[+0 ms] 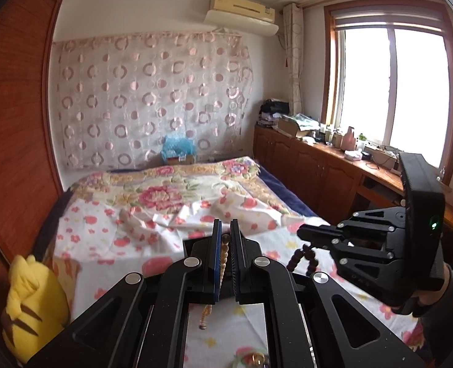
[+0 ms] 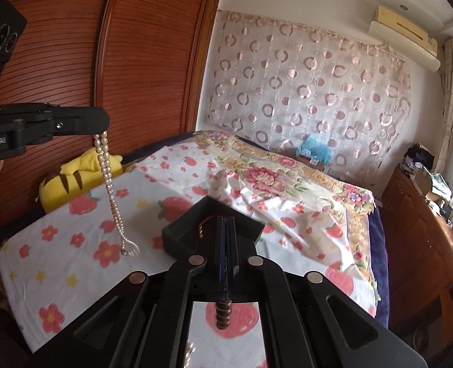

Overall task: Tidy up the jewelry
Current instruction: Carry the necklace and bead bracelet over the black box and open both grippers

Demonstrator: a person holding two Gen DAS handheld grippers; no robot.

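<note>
A pearl necklace (image 2: 111,184) is held pinched in the left gripper (image 2: 103,122), hanging vertically to the left of the open black box (image 2: 177,233), while dark beads (image 1: 303,259) are clamped in the right gripper (image 2: 226,245), nearer above the box.

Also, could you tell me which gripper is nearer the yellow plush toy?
Left. The left gripper is up beside the plush toy; the right gripper is farther, by the black box.
</note>
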